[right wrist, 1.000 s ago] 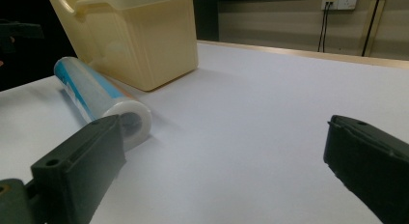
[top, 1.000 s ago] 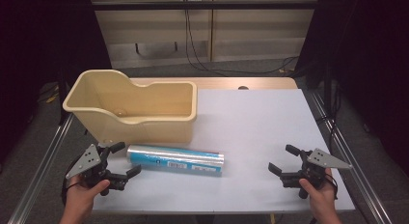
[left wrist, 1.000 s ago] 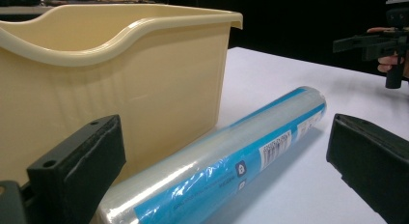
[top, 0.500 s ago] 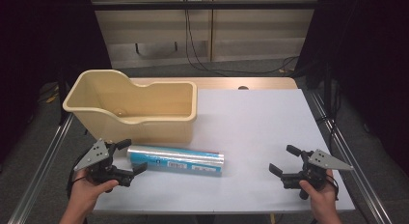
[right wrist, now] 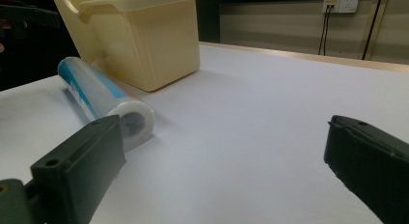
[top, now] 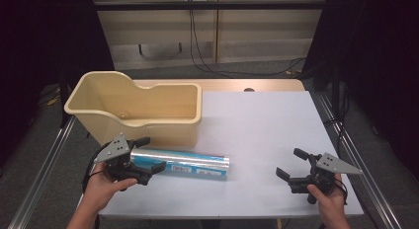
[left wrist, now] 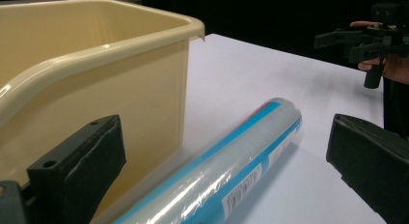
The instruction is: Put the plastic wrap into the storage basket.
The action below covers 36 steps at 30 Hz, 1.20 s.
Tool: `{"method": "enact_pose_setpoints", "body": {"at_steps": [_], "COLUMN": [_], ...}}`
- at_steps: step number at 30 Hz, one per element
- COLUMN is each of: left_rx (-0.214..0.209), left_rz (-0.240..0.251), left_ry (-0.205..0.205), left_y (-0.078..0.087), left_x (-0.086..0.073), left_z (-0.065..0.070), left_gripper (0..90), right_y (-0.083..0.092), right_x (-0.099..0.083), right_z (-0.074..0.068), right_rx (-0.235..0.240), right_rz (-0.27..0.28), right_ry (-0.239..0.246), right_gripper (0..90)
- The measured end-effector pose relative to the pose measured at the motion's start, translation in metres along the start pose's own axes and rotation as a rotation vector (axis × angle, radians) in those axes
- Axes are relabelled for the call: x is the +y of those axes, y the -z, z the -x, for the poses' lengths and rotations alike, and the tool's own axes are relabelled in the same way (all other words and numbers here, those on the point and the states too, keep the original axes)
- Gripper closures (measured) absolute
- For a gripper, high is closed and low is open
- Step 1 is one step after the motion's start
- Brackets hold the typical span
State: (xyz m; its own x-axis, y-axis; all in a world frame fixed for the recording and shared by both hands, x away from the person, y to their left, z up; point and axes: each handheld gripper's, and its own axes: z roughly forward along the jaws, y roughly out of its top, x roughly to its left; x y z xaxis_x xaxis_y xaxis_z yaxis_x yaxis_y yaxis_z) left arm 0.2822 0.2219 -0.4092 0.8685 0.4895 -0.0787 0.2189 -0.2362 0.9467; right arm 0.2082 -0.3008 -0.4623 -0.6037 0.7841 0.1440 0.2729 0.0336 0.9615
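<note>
My left gripper point(top: 146, 162) gapes open around the near end of the roll point(top: 190, 163) lying beside the tub point(top: 148, 123) — squeeze off-centre and that slick wrap squirts away.

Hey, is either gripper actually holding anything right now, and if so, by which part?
Nothing is held. The left gripper is open with its jaws on either side of the wrapped roll's end, not closed on it; the right gripper is open over bare table.

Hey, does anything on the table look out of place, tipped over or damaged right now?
Nothing stands out. The wrapped roll lies flat beside the upright beige tub, its wrap intact, and the left gripper is open around its end.
</note>
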Motion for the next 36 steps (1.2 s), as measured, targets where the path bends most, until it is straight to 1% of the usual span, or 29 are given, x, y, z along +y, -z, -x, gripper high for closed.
{"method": "enact_pose_setpoints", "body": {"at_steps": [1,2,4,5,6,7,8,10,12,13,14,15,18,19,20,21,22,23,24,25,28,30,33,34,35,36], "left_rx": [-0.016,-0.021,-0.026,-0.037,-0.037,-0.051,-0.051,-0.067,-0.083,-0.095,-0.102,-0.102,-0.123,-0.136,-0.136,-0.147,-0.147,-0.161,-0.161,-0.166,-0.176,-0.183,-0.201,-0.201,-0.202,-0.202], "left_rz": [-0.016,-0.023,-0.031,-0.052,-0.052,-0.079,-0.079,-0.103,-0.128,-0.164,-0.181,-0.181,-0.228,-0.26,-0.26,-0.301,-0.301,-0.344,-0.344,-0.367,-0.418,-0.457,-0.531,-0.531,-0.578,-0.6], "left_ry": [-0.011,-0.019,-0.022,-0.029,-0.029,-0.037,-0.037,-0.038,-0.049,-0.066,-0.074,-0.074,-0.097,-0.112,-0.112,-0.137,-0.137,-0.158,-0.158,-0.174,-0.191,-0.217,-0.255,-0.255,-0.285,-0.297], "left_y": [-0.005,-0.008,-0.011,-0.017,-0.017,-0.022,-0.022,-0.027,-0.032,-0.037,-0.04,-0.04,-0.048,-0.053,-0.053,-0.057,-0.057,-0.062,-0.062,-0.065,-0.071,-0.076,-0.083,-0.083,-0.087,-0.089], "left_x": [0.004,0.006,0.008,0.011,0.011,0.014,0.014,0.016,0.018,0.019,0.02,0.02,0.022,0.024,0.024,0.025,0.025,0.026,0.026,0.026,0.027,0.027,0.027,0.027,0.027,0.027], "left_z": [0.001,0.001,0.001,0.002,0.002,0.003,0.003,0.004,0.005,0.007,0.008,0.008,0.01,0.01,0.01,0.012,0.012,0.014,0.014,0.014,0.014,0.014,0.015,0.015,0.017,0.017], "left_gripper": [0.4,0.9,1.0,1.0,1.1,1.3,1.6,1.6,1.6,1.6,1.6,1.6,1.7,1.9,1.9,2.1,2.3,2.7,2.7,2.7,2.9,3.6,4.0,4.2,4.3,4.7], "right_y": [0.0,0.0,0.0,0.0,0.0,0.0,0.0,0.0,0.0,0.0,-0.001,-0.001,-0.001,-0.001,-0.001,-0.001,-0.001,0.0,0.0,0.0,0.0,0.0,0.001,0.001,0.001,0.0], "right_x": [0.0,0.0,0.0,0.0,0.0,0.0,0.0,0.0,0.0,0.0,0.0,0.0,0.0,0.0,0.0,0.0,0.0,0.0,0.0,0.0,0.0,0.0,0.0,0.0,0.0,0.0], "right_z": [0.0,0.0,0.0,0.0,0.0,0.0,0.0,0.0,0.0,0.0,0.0,0.0,0.0,0.0,0.0,0.0,0.0,0.0,0.0,0.0,0.001,0.001,0.001,0.001,0.001,0.001], "right_rx": [0.002,0.004,0.006,0.008,0.008,0.011,0.013,0.013,0.016,0.019,0.019,0.019,0.022,0.024,0.024,0.026,0.026,0.026,0.026,0.028,0.032,0.033,0.034,0.038,0.037,0.037], "right_rz": [-0.001,-0.001,-0.002,-0.004,-0.004,-0.006,-0.007,-0.008,-0.008,-0.01,-0.01,-0.01,-0.008,-0.009,-0.009,-0.008,-0.008,-0.009,-0.009,-0.009,-0.01,-0.01,-0.009,-0.009,-0.01,-0.009], "right_ry": [0.0,0.0,0.0,0.0,0.0,0.0,0.001,0.002,0.004,0.009,0.008,0.008,0.008,0.009,0.009,0.009,0.009,0.01,0.01,0.009,0.008,0.008,0.009,0.007,0.007,0.007], "right_gripper": [0.3,0.6,0.7,0.7,0.7,0.7,0.7,0.8,0.9,0.9,0.9,0.9,0.9,1.0,1.0,1.0,1.0,1.0,1.0,1.0,1.1,1.1,1.1,1.1,1.1,1.1]}}
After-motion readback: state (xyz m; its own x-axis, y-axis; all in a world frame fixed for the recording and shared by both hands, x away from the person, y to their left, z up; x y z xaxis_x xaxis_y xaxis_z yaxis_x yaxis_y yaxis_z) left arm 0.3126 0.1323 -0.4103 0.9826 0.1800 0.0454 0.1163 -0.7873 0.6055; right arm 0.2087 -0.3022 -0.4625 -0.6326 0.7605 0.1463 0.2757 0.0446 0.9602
